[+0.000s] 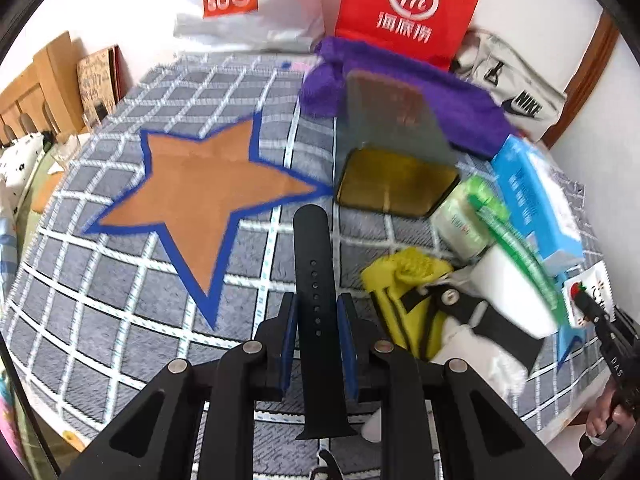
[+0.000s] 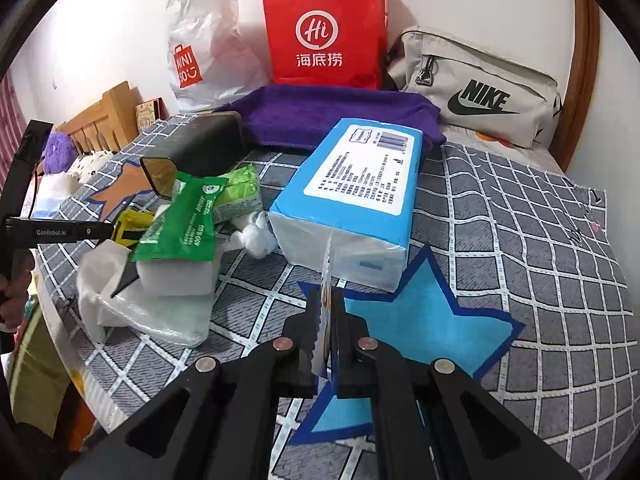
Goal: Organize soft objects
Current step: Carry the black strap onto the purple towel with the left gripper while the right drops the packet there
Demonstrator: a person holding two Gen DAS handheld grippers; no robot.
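The left gripper (image 1: pixel 318 318) holds a black watch strap (image 1: pixel 314 280) upright between its blue-padded fingers (image 1: pixel 290 332); the strap runs lengthwise through the jaws and sticks out above and below them. It hangs over the grey checked blanket (image 1: pixel 120 300), just to the right of the brown star (image 1: pixel 200 192). The right gripper (image 2: pixel 329 308) is closed on a thin white sachet (image 2: pixel 326 276) held edge-on, so its print cannot be read in the right wrist view. Below it lies the blue star (image 2: pixel 420 328), with the blue tissue pack (image 2: pixel 360 184) just beyond the sachet.

The step in hand appears to be carrying each held item to a star. Which star takes which item cannot be told from the task line.

To place the strap well, the operator lowers the left gripper until the strap's lower end meets the star, tilts so the strap lies flat, and only then parts the jaws. Releasing from height risks the strap bouncing off the marked area.

The sachet is light and thin. The right gripper should descend close to the blue star before release, or the sachet may drift aside.

The pile between the grippers, containing the green packet (image 2: pixel 180 224), white foam block (image 2: pixel 176 276) and yellow item (image 1: pixel 404 288), sits near both paths. Each arm should stay on its own side to avoid sweeping it.
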